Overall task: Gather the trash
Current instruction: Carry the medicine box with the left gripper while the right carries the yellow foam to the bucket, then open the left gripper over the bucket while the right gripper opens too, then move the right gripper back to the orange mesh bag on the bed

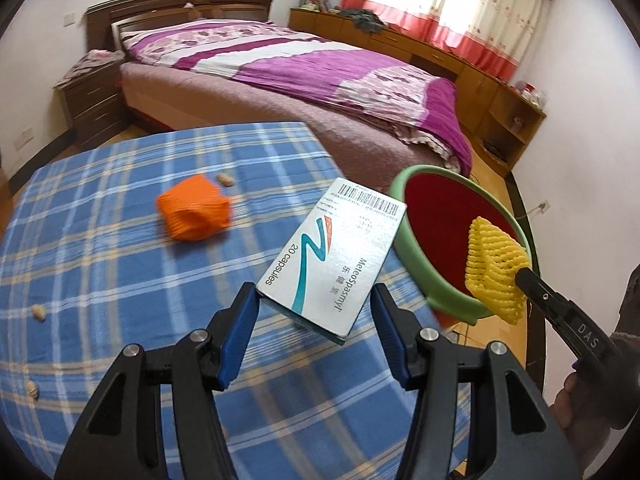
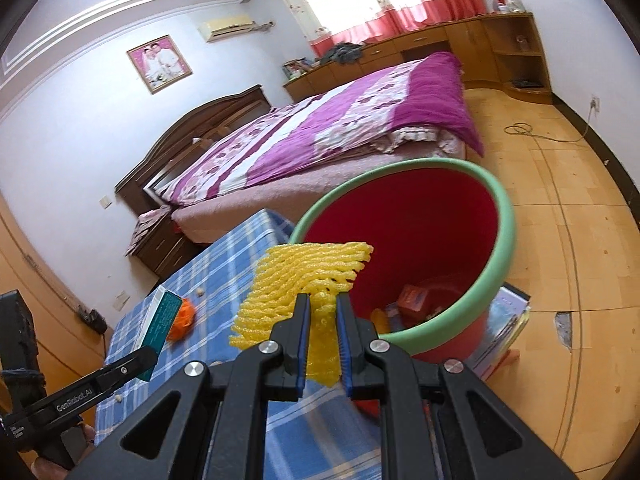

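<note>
My left gripper [image 1: 316, 300] is shut on a white medicine box [image 1: 332, 256], which it holds tilted above the blue plaid table [image 1: 120, 280]. The right wrist view shows the same box [image 2: 158, 316] edge-on in the left gripper [image 2: 146, 360]. My right gripper [image 2: 322, 300] is shut on a yellow foam net [image 2: 304, 276], and in the left wrist view that net [image 1: 494, 268] hangs over the bin's near rim. The red bin with a green rim [image 2: 508, 216] stands just past the table's edge and holds several scraps [image 2: 412, 300]. An orange foam net [image 1: 192, 212] lies on the table.
Peanut shells [image 1: 225, 179] [image 1: 39, 312] [image 1: 32, 389] lie scattered on the cloth. Behind the table stands a bed [image 1: 320, 72] with a purple cover, and a nightstand [image 1: 96, 96] is at its left. A stack of books [image 2: 504, 328] lies beside the bin, and a cable [image 2: 520, 130] runs across the wooden floor.
</note>
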The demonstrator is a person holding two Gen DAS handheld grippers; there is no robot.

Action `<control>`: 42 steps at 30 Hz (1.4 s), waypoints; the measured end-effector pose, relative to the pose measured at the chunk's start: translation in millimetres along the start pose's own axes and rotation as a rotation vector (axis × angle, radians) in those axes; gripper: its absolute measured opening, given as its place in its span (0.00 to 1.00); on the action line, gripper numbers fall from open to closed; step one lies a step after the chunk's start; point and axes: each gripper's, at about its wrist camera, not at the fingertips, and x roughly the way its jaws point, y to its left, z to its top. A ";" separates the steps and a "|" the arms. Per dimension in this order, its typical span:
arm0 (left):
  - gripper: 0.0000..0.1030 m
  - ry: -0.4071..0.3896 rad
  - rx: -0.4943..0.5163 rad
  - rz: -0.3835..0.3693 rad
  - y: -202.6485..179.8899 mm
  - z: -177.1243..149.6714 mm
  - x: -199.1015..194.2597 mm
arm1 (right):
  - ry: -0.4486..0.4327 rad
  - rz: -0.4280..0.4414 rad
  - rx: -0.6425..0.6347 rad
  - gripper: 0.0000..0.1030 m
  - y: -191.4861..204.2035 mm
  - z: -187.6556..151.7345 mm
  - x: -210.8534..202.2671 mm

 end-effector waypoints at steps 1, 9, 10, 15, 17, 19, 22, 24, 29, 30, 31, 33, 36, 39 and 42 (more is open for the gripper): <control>0.56 0.002 0.007 -0.007 -5.1 1.8 3.2 | 0.000 -0.008 0.003 0.15 -4.6 2.6 1.1; 0.56 0.017 0.072 -0.053 -49.2 17.6 30.2 | 0.012 -0.067 0.023 0.15 -35.4 22.8 13.8; 0.56 0.020 0.080 -0.058 -54.8 19.4 34.1 | 0.016 -0.073 0.024 0.15 -38.4 25.0 16.2; 0.56 0.038 0.117 -0.070 -78.6 26.2 53.9 | 0.032 -0.091 0.032 0.16 -51.9 32.9 26.9; 0.56 0.045 0.127 -0.074 -84.7 28.1 61.0 | 0.037 -0.097 0.036 0.16 -56.4 35.5 30.1; 0.56 0.051 0.139 -0.078 -90.6 29.5 67.7 | 0.042 -0.103 0.042 0.17 -61.8 37.7 34.4; 0.56 0.063 0.162 -0.080 -99.3 30.4 77.5 | 0.050 -0.106 0.052 0.19 -67.6 39.7 40.4; 0.56 0.070 0.176 -0.086 -103.5 30.2 83.2 | 0.055 -0.109 0.052 0.19 -70.2 40.2 43.8; 0.56 0.084 0.201 -0.106 -112.8 31.3 94.1 | 0.059 -0.107 0.046 0.21 -72.1 38.4 48.5; 0.56 0.087 0.206 -0.107 -114.7 31.1 95.7 | 0.060 -0.109 0.048 0.22 -72.1 38.1 48.9; 0.56 0.089 0.210 -0.107 -115.8 31.1 96.6 | 0.060 -0.109 0.051 0.24 -72.3 38.1 49.5; 0.56 0.091 0.217 -0.107 -117.7 30.3 97.7 | 0.064 -0.108 0.062 0.30 -74.9 38.5 50.7; 0.56 0.089 0.216 -0.107 -116.7 28.4 96.3 | 0.069 -0.103 0.067 0.35 -76.6 39.1 50.3; 0.56 0.089 0.202 -0.110 -112.1 26.8 93.4 | 0.063 -0.105 0.061 0.41 -75.5 39.0 47.3; 0.56 0.088 0.183 -0.111 -105.5 25.6 88.6 | 0.058 -0.100 0.064 0.44 -72.7 38.4 44.1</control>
